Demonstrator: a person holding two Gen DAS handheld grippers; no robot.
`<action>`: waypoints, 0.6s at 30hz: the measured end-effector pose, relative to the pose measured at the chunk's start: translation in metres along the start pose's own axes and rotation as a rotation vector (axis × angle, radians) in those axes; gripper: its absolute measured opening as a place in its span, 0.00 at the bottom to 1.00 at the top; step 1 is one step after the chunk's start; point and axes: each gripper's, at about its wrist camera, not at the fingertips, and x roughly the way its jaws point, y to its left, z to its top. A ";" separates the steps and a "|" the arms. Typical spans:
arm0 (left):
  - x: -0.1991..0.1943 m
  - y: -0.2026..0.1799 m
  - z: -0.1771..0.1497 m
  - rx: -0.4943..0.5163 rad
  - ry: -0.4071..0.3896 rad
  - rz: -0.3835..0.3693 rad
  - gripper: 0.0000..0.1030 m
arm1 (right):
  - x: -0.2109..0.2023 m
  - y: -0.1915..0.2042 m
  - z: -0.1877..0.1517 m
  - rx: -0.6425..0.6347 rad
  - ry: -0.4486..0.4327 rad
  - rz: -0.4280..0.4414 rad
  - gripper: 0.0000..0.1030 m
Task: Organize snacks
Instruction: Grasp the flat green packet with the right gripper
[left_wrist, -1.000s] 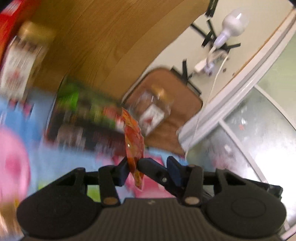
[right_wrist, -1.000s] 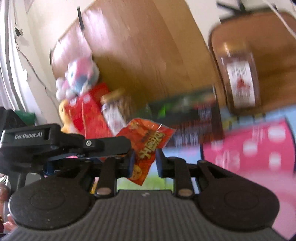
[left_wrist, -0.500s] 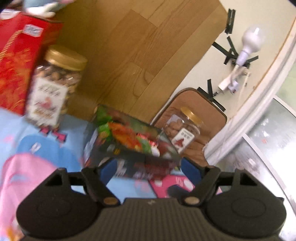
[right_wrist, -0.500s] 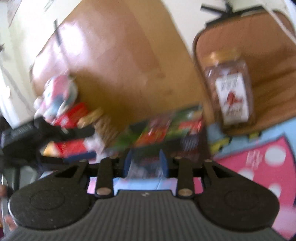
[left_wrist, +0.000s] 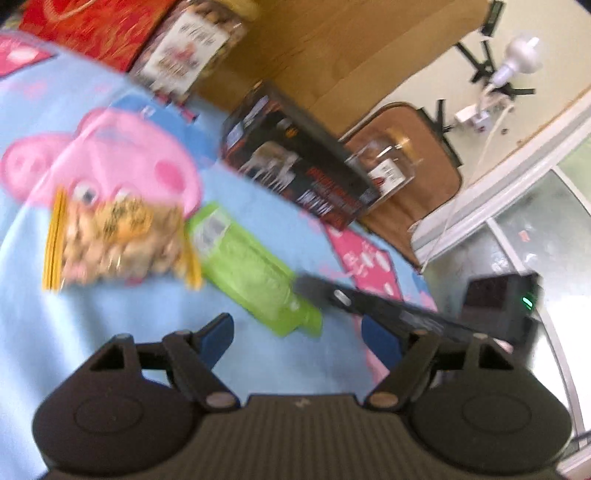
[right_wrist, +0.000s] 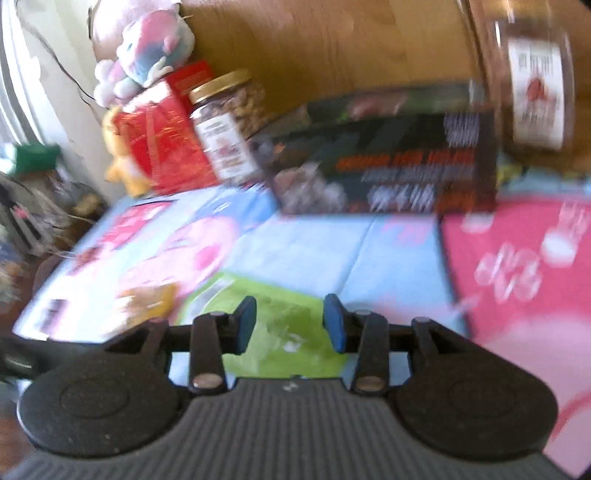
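On soft cartoon blanket | crinkly green pouch | left fingers released | right fingers opening, empty

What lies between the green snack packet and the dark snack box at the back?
In the right wrist view, only bare blue printed mat separates the green snack packet from the dark snack box; the left wrist view agrees.

Left gripper: matte black housing, ribbed centre panel, two round side discs, brass-coloured pivot pins, blue pads on black fingers. Right gripper: identical build, with black linkage bars, blue-faced fingertips, small pale mark on ribbed panel.
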 end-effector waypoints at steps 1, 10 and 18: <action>-0.001 0.003 -0.003 -0.010 -0.002 0.002 0.76 | -0.004 0.002 -0.009 0.028 0.021 0.048 0.41; -0.018 0.025 -0.003 -0.120 -0.064 -0.015 0.77 | -0.023 0.004 -0.016 0.055 -0.040 0.056 0.43; -0.012 0.027 0.001 -0.117 -0.088 -0.019 0.77 | 0.012 -0.017 -0.020 0.276 0.087 0.224 0.12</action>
